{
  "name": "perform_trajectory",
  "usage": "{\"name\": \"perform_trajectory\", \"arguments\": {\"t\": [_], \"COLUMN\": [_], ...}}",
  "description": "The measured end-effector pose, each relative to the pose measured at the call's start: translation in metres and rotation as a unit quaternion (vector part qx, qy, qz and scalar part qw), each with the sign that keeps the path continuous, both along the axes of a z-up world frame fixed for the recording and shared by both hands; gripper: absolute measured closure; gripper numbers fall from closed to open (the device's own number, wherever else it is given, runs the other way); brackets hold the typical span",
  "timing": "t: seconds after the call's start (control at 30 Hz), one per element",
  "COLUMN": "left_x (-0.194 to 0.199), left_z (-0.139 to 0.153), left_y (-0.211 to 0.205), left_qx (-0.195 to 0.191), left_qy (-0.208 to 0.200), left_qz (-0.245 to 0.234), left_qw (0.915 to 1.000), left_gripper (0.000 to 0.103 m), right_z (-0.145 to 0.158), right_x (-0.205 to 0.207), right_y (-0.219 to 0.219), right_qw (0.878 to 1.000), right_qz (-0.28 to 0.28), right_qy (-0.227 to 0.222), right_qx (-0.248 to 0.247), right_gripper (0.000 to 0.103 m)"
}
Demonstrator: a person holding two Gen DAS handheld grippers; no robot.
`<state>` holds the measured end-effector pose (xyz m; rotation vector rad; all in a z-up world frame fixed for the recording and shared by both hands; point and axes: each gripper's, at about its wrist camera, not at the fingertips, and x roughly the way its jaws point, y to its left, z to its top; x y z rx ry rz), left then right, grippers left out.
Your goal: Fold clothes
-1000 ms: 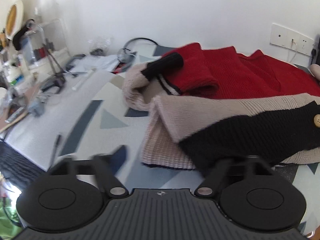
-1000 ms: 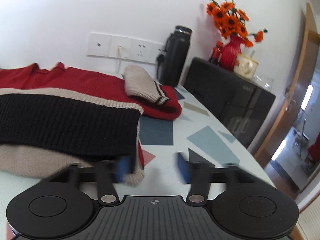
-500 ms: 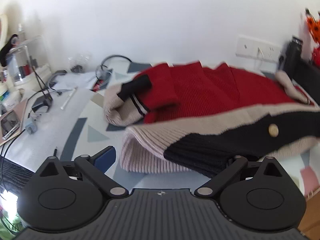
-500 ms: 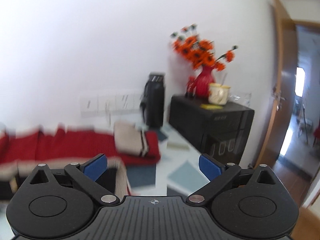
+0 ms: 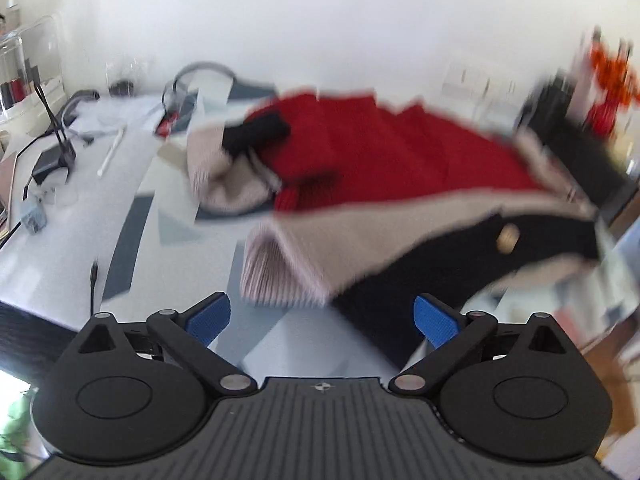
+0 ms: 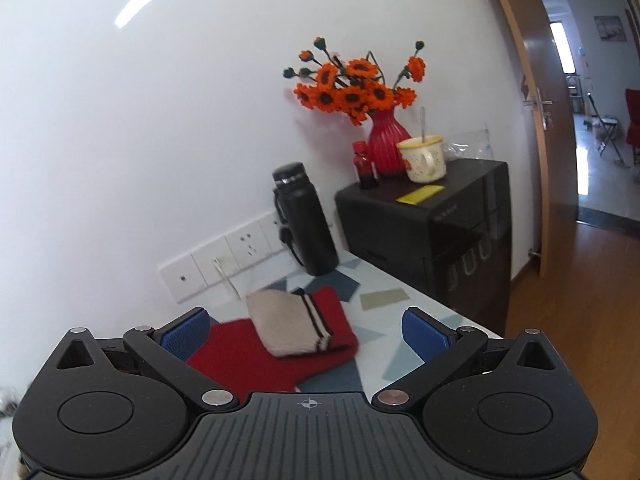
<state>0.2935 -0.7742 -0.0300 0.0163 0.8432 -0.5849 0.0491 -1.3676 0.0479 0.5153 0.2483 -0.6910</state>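
A knit garment in red (image 5: 400, 160), beige (image 5: 360, 236) and black lies on the patterned table (image 5: 132, 184), its lower part folded up over the red part, with a round button (image 5: 507, 236) showing. My left gripper (image 5: 322, 312) hovers open above the near folded edge, with nothing between its blue pads (image 5: 210, 316). My right gripper (image 6: 306, 328) is raised over the garment's right end, where a beige striped cuff (image 6: 288, 326) rests on a red sleeve (image 6: 248, 356). Its jaws are opening and hold nothing.
A black flask (image 6: 306, 224) stands by the wall sockets (image 6: 224, 264). The black cabinet (image 6: 432, 236) on the right carries a red vase of orange flowers (image 6: 386, 148) and a mug (image 6: 424, 158). Cables and small items (image 5: 52, 160) crowd the table's left end.
Both grippers opened wide and lifted away from the folded garment. The right one rolled and now faces the wall and cabinet. The left view tilted and pulled back.
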Motion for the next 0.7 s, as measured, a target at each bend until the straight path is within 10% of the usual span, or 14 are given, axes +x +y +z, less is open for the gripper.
{"name": "perform_trajectory", "arguments": {"t": [0.27,0.7], "left_x": [0.054,0.161], "left_z": [0.077,0.044], "left_y": [-0.019,-0.101], "left_qx": [-0.116,-0.01], "left_qy": [-0.091,-0.085], "left_qz": [0.018,0.038], "left_qw": [0.9889,0.9956], "left_gripper": [0.003,0.001], "right_z": [0.084,0.08], "right_x": [0.072,0.218], "right_y": [0.008,0.06], "right_qw": [0.992,0.975], "right_qz": [0.107,0.163], "right_qy": [-0.061,0.106], "right_qx": [-0.038,-0.106], "right_gripper": [0.001,0.001]}}
